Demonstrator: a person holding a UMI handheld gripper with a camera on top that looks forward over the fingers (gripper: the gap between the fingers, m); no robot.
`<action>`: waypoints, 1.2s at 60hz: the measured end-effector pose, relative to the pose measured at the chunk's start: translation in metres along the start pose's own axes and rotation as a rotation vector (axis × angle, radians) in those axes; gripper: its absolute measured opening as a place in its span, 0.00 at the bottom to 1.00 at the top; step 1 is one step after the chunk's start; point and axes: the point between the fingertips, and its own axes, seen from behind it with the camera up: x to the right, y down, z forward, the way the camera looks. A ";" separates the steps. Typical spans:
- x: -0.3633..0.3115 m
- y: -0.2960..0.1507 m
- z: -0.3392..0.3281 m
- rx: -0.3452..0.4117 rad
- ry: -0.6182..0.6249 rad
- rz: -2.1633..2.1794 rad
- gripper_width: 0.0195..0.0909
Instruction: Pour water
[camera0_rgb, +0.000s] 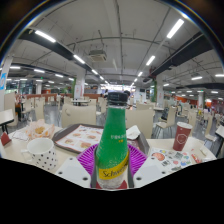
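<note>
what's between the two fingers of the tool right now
A green bottle with a black cap stands upright between the tool fingers, as the gripper view shows; contact can't be judged.

A green bottle (113, 143) stood between the fingers of the gripper (112, 172) and bore a yellow label; its print was too small to read. A red cup (182, 136) showed pale markings, likewise illegible. No other text could be read.

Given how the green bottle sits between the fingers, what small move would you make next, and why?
Probably lift the green bottle slightly. The hand-held gripper looks shut on it, upright, black cap on, with a white patterned cup nearby on the table to receive water once uncapped.
</note>
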 end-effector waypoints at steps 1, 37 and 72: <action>0.000 0.000 -0.001 -0.008 -0.001 -0.003 0.36; -0.075 -0.042 -0.153 -0.411 0.149 0.039 0.92; -0.364 -0.115 -0.226 -0.514 -0.043 0.070 0.90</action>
